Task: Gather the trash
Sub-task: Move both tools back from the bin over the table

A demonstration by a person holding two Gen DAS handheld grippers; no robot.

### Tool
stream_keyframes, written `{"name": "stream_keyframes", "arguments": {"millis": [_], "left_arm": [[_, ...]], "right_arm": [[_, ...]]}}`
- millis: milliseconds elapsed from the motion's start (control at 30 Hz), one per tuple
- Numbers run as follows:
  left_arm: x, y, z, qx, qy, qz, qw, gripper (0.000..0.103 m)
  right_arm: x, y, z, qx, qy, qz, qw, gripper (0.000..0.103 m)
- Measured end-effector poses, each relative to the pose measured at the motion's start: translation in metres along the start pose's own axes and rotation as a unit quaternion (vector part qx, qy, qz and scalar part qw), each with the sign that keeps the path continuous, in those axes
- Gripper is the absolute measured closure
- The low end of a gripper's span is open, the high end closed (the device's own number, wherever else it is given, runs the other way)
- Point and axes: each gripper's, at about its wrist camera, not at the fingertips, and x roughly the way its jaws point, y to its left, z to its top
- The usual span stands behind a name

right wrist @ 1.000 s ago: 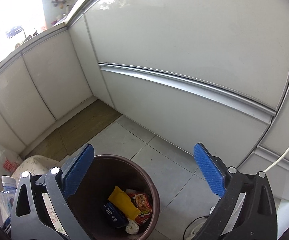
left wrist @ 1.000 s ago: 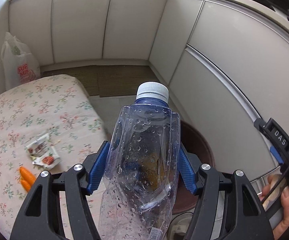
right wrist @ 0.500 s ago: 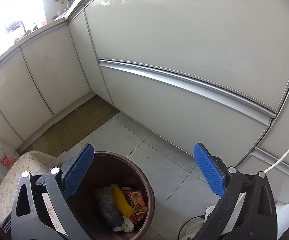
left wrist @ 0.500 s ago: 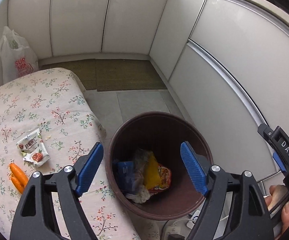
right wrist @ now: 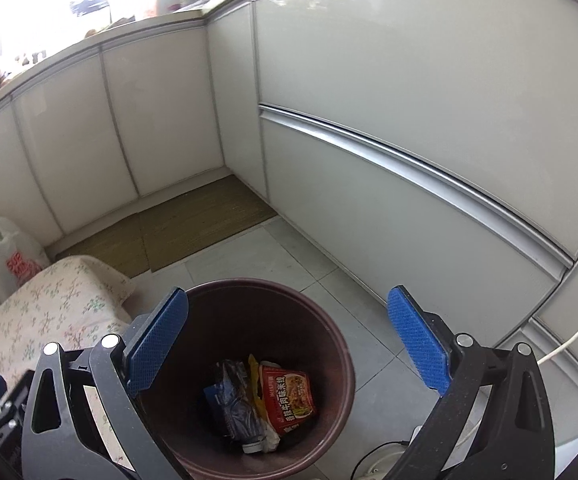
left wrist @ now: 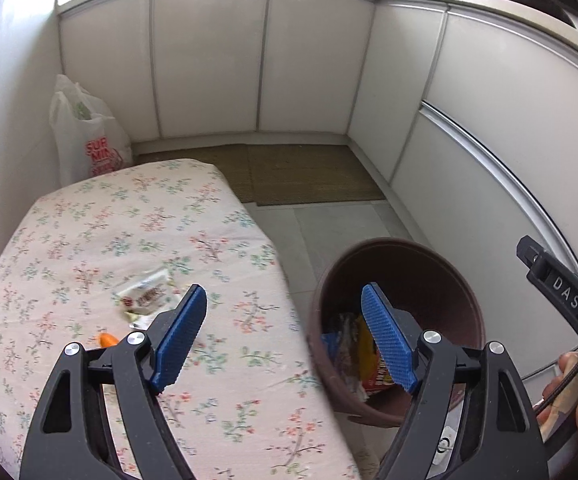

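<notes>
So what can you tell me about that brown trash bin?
The trash bin is round, dark brown and looks like plastic, with no lid. It stands upright on the grey tiled floor, right beside the flowery table. Inside lie a red noodle packet, a yellow wrapper, something blue and a crumpled clear bottle. Nothing is gripping it.

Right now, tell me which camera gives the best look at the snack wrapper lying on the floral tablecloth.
The left wrist view. The snack wrapper lies there on the floral tablecloth, slightly blurred, just beyond the left tongs, beside an orange carrot tip. The right wrist view shows only a corner of the tablecloth; the wrapper is out of frame.
</notes>
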Motion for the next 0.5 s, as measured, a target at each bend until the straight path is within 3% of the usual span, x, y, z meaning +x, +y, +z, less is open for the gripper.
{"name": "stream_keyframes", "arguments": {"millis": [500], "left_arm": [[-0.018,0.089,-0.018,-0.052,0.003,0.052,0.9972,0.023]], "right_arm": [[-0.028,0.094,-0.031,-0.134,-0.025,0.046,0.990,0.007]]}}
